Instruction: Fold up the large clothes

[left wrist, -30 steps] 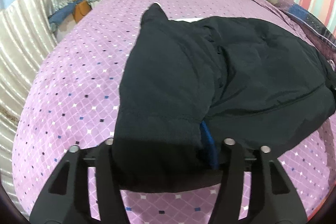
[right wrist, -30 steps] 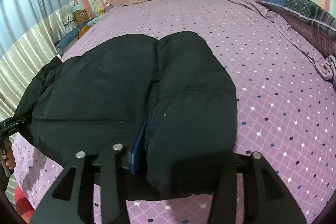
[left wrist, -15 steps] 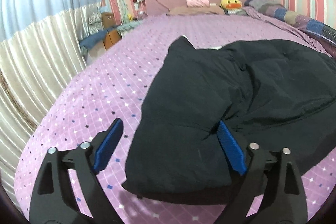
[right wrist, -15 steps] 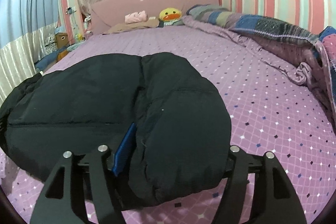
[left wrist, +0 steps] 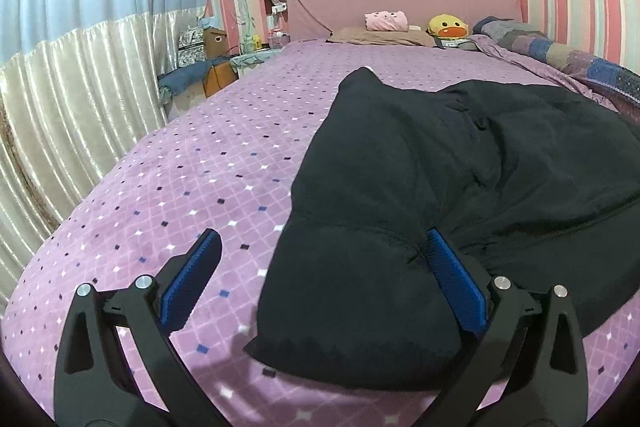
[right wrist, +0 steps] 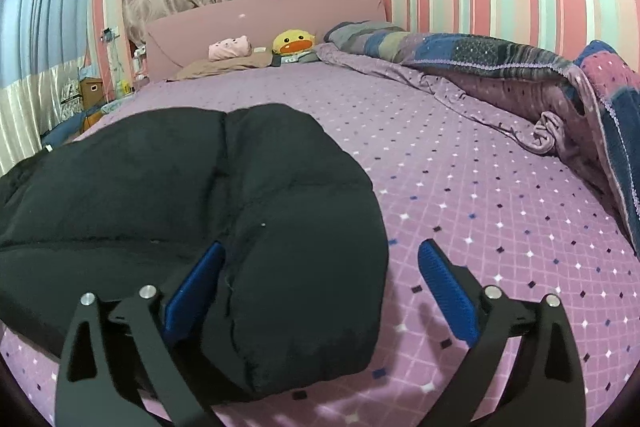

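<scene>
A black puffy jacket (left wrist: 440, 167) lies folded on the purple dotted bedspread (left wrist: 200, 167). In the left wrist view my left gripper (left wrist: 324, 279) is open, its blue pads wide apart, with the jacket's near left fold lying between them. In the right wrist view the jacket (right wrist: 200, 207) fills the lower left. My right gripper (right wrist: 320, 287) is open, and the jacket's near right fold lies loose between its pads.
A pink headboard (left wrist: 400, 3), a pink pillow (left wrist: 386, 21) and a yellow duck toy (left wrist: 448, 26) are at the bed's far end. A bunched patchwork quilt (right wrist: 520, 75) lies along the right side. Curtains (left wrist: 60, 87) and a cluttered bedside table (left wrist: 212, 67) stand left.
Both grippers have opened and let go of the jacket's near folds, then drawn back and tilted up. The jacket now rests on the bed.
</scene>
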The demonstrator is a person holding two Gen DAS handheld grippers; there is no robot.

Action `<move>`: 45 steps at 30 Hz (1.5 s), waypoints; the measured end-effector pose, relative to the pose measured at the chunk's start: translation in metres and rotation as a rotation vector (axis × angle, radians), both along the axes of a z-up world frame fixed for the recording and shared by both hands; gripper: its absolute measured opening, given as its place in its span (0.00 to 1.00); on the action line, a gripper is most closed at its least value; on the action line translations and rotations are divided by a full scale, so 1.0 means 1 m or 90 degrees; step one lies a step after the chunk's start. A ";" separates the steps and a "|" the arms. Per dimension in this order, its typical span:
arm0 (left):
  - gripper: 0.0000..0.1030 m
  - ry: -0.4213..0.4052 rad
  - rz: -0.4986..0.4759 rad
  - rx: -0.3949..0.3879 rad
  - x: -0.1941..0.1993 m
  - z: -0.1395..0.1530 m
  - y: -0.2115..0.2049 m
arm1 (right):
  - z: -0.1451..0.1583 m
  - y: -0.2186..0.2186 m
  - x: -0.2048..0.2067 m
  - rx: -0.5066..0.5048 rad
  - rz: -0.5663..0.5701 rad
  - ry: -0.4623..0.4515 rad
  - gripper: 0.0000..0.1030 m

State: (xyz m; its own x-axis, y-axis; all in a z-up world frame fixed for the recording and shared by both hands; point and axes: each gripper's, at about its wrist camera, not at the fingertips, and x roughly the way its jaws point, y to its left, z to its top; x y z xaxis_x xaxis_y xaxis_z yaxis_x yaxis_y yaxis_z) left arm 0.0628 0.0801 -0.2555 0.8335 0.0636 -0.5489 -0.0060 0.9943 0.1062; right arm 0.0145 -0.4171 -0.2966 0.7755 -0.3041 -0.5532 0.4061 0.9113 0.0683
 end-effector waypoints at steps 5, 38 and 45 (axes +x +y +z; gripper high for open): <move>0.97 0.008 0.008 -0.014 -0.007 0.004 0.014 | 0.004 -0.002 -0.008 0.005 -0.016 -0.010 0.94; 0.97 -0.067 -0.002 -0.039 -0.086 0.128 -0.042 | 0.112 0.097 -0.072 0.017 0.037 -0.094 0.98; 0.97 -0.090 -0.009 -0.077 -0.133 0.167 -0.059 | 0.167 0.142 -0.102 0.029 0.069 -0.100 0.98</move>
State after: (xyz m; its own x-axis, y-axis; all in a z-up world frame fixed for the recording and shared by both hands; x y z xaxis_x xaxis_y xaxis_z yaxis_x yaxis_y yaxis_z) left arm -0.0700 0.0212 -0.0884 0.9032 -0.0083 -0.4291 0.0020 0.9999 -0.0150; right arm -0.0875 -0.2753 -0.1297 0.8806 -0.1915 -0.4335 0.2867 0.9436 0.1656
